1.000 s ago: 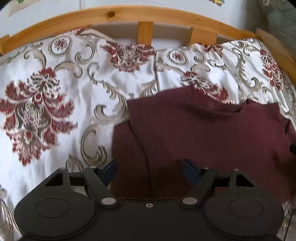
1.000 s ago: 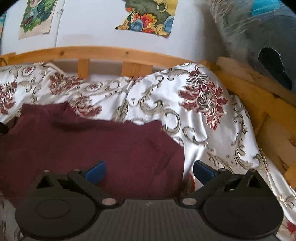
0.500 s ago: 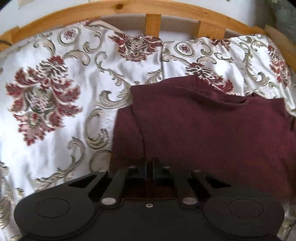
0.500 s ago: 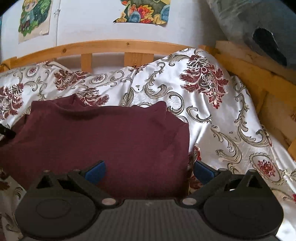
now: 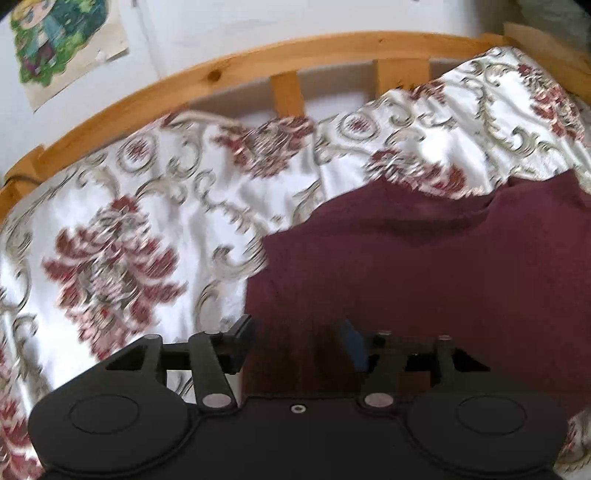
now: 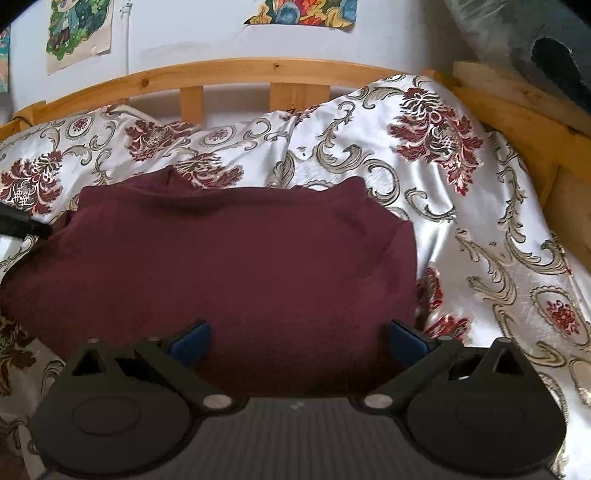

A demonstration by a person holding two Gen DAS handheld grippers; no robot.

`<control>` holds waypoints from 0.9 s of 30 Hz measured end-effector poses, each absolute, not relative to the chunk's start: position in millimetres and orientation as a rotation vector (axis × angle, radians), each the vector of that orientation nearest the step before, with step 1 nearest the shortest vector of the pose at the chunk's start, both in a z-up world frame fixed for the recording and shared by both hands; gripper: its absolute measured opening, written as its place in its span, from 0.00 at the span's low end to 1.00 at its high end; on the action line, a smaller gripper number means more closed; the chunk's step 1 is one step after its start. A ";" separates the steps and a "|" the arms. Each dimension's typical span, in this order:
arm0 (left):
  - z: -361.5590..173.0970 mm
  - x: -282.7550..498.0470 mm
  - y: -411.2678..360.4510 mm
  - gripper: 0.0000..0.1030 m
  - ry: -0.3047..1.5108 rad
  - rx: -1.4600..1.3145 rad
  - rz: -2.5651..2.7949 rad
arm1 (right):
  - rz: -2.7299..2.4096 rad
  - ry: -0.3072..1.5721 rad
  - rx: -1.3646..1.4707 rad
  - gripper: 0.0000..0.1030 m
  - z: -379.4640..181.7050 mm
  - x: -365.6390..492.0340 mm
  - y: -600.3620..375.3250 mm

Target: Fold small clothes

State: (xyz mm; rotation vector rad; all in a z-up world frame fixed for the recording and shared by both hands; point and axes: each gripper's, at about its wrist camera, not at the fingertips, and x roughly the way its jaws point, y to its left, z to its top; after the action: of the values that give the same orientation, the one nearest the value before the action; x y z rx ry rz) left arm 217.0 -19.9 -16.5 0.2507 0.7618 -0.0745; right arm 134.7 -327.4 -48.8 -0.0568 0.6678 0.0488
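A maroon garment (image 5: 424, 280) lies folded on the patterned bedspread; it also shows in the right wrist view (image 6: 229, 258). My left gripper (image 5: 299, 345) is open over the garment's near left edge, cloth lying between its fingers but not pinched. My right gripper (image 6: 295, 341) is open wide over the garment's near right part, holding nothing. The left gripper's tip (image 6: 18, 225) shows at the garment's left edge in the right wrist view.
The white bedspread with red and gold flowers (image 5: 129, 240) covers the bed. A wooden slatted headboard (image 6: 258, 74) runs along the back, and a wooden side rail (image 6: 517, 110) stands at the right. Posters hang on the wall (image 6: 77, 29).
My left gripper shut on the garment's near edge half a second ago and has now opened and pulled back. My right gripper stayed open and moved left over the garment.
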 end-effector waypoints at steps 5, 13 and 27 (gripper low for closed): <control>-22.2 242.1 -52.7 0.60 0.755 0.295 -0.153 | 0.030 0.576 0.047 0.90 -47.8 130.6 -337.0; -42.8 287.0 -82.1 0.61 0.810 0.260 -0.167 | -0.056 0.598 0.089 0.36 -56.2 136.9 -351.8; -43.8 329.2 -94.7 0.63 0.816 0.291 -0.141 | -0.014 0.649 0.162 0.07 -48.9 112.0 -367.0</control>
State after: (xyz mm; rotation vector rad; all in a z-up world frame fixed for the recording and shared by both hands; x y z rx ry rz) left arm 329.2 -94.7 -43.8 0.2907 0.8164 -0.1413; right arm 112.0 -367.0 -48.9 0.1624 0.6486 -0.0136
